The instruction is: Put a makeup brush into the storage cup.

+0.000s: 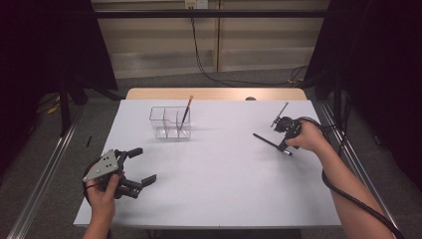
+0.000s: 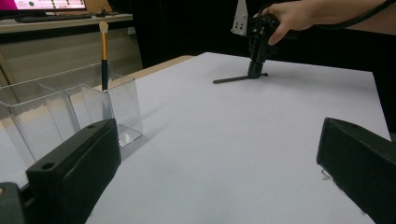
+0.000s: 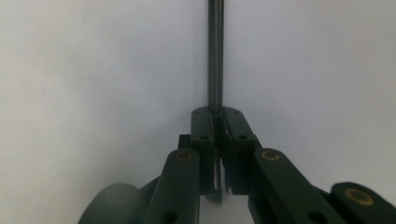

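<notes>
While my right gripper (image 1: 284, 146) points down at the white tabletop (image 1: 219, 179), its jaws are clamped on a thin dark brush (image 1: 271, 143) that lies flat on that surface. From the right gripper view the two pads (image 3: 204, 135) meet around the brush handle, and the slim dark shaft runs straight away from the jaw tips across the white surface. From the high view most of the brush reaches out to the left of this gripper, with a short end poking out on its other side. My right hand (image 1: 309, 137) wraps the gripper body from above, and its black cable trails back along my forearm.

My left gripper (image 1: 133, 169) rests well apart from the brush, low over the near left part of the table, with its jaws spread wide and nothing between them. Ahead of it, and slightly to its left, stands a clear plastic organiser box with compartments (image 1: 170, 123). A second brush with a yellow and black handle (image 1: 186, 110) leans upright in one compartment at the end nearer my right gripper, bristles up.
</notes>
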Demonstrator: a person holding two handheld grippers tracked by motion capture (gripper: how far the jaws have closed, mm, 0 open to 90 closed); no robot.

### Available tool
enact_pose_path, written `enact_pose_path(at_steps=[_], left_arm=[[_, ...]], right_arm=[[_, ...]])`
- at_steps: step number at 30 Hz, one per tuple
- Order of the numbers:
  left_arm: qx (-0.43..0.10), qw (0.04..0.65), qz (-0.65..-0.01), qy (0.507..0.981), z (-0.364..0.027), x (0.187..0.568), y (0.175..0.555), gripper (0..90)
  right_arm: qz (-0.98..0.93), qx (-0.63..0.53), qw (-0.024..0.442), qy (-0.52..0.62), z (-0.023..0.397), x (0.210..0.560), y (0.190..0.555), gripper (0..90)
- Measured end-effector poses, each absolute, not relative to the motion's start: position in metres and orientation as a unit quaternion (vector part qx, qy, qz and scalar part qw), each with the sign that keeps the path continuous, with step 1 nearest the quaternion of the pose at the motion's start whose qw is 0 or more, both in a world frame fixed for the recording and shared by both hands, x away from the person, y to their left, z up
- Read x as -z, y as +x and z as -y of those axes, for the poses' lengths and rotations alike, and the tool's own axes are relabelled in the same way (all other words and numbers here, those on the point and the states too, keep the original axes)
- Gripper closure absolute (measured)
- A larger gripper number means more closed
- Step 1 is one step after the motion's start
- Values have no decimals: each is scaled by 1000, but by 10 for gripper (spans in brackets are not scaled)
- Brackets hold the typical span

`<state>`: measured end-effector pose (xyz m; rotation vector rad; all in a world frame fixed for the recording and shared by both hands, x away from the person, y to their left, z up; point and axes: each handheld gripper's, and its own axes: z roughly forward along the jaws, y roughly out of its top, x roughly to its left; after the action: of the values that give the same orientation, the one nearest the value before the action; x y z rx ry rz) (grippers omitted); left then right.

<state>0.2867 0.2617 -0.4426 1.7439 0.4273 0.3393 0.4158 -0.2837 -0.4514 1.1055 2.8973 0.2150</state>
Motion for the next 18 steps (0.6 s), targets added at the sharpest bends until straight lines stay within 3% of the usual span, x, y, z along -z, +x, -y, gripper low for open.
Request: enact_pose_path(at_steps=[18], left_arm=[[-148,608,-186,758,-262,442,286,0]], right_arm=[[-937,-96,16,336,282,439,402,848]])
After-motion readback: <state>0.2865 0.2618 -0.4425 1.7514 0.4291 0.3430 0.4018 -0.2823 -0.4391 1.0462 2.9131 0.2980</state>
